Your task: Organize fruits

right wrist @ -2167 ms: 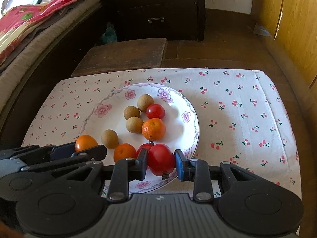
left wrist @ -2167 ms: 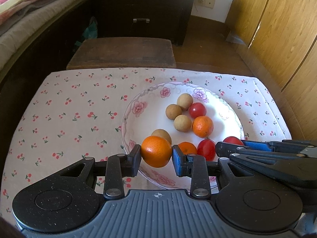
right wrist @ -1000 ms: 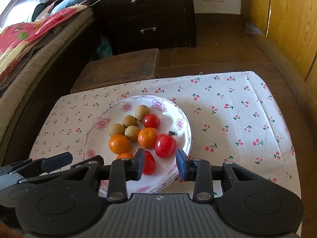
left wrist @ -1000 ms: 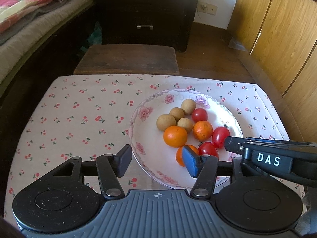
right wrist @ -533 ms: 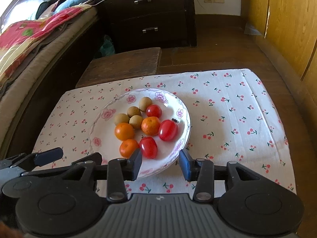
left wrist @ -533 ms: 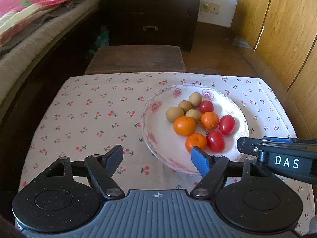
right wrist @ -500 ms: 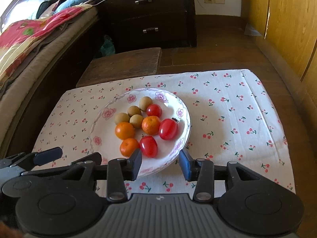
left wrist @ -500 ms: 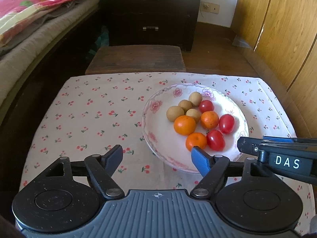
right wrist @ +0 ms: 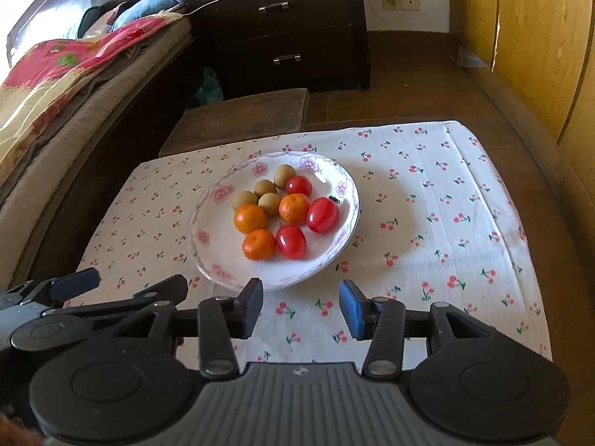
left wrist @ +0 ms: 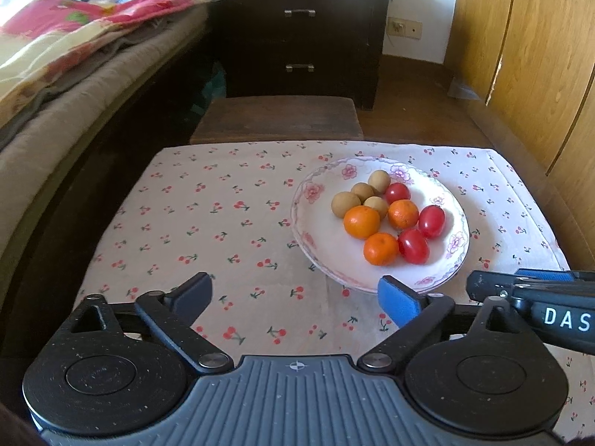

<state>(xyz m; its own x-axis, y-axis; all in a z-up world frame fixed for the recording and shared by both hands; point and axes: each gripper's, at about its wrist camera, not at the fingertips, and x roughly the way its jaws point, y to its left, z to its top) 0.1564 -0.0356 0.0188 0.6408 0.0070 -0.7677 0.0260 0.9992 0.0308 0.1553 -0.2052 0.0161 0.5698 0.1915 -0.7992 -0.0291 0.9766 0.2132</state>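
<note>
Both claws apart and empty, left gripper [left wrist: 295, 299] and right gripper [right wrist: 300, 306] just opening, perhaps bumping the plate [right wrist: 223, 271] rim, rolling fruits out.

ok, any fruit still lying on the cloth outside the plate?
No: every fruit sits in the plate, and the cherry-print cloth around it holds only its printed pattern.

A low table [right wrist: 483, 223] covered by a white cloth [left wrist: 208, 223] printed with small red cherries. On the cloth sits one floral-rimmed white plate [right wrist: 208, 245] (nearer the right side in the left wrist view), holding small oranges, red tomatoes and round brown fruits. The remaining cloth lies flat.
</note>
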